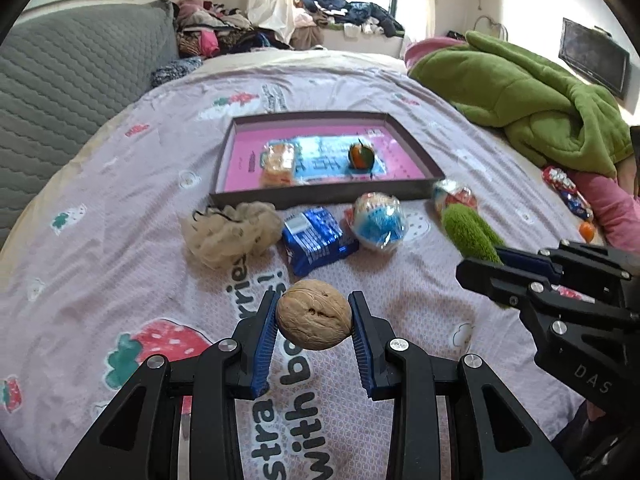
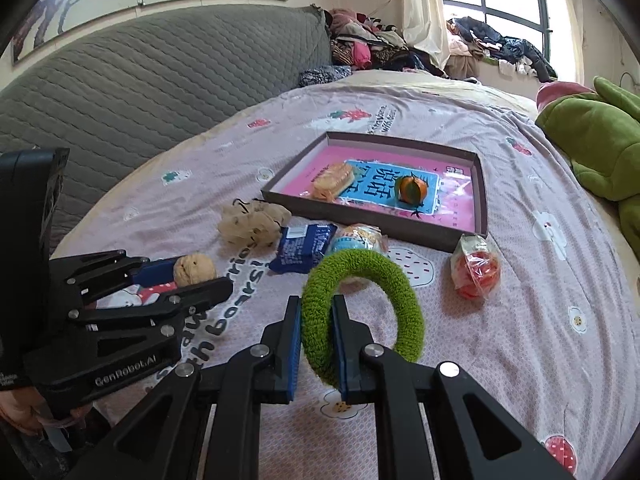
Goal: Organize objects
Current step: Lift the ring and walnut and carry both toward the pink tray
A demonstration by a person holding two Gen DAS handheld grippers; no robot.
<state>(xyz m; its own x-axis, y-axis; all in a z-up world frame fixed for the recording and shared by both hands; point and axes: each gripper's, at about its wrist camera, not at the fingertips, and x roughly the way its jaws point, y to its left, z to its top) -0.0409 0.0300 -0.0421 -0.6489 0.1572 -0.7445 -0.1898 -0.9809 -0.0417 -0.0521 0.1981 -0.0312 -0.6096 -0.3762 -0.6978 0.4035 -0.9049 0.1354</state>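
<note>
My left gripper (image 1: 314,312) is shut on a tan walnut (image 1: 314,315), lifted above the pink bedsheet; the same walnut (image 2: 194,269) shows in the right wrist view between the left gripper's fingers. My right gripper (image 2: 316,316) is shut on the rim of a fuzzy green ring (image 2: 362,312), which hangs tilted over the sheet; the ring (image 1: 470,234) also shows at the right of the left wrist view. Ahead lies a dark shallow tray (image 1: 416,190) with a pink floor, holding a wrapped pastry (image 1: 278,162) and a small orange fruit (image 1: 361,156).
Before the tray lie a beige mesh scrunchie (image 1: 230,234), a blue snack packet (image 1: 316,240), a wrapped blue-white ball (image 1: 380,220) and a red snack bag (image 2: 476,268). A green blanket (image 1: 532,100) is heaped at right, a grey headboard (image 2: 140,80) at left.
</note>
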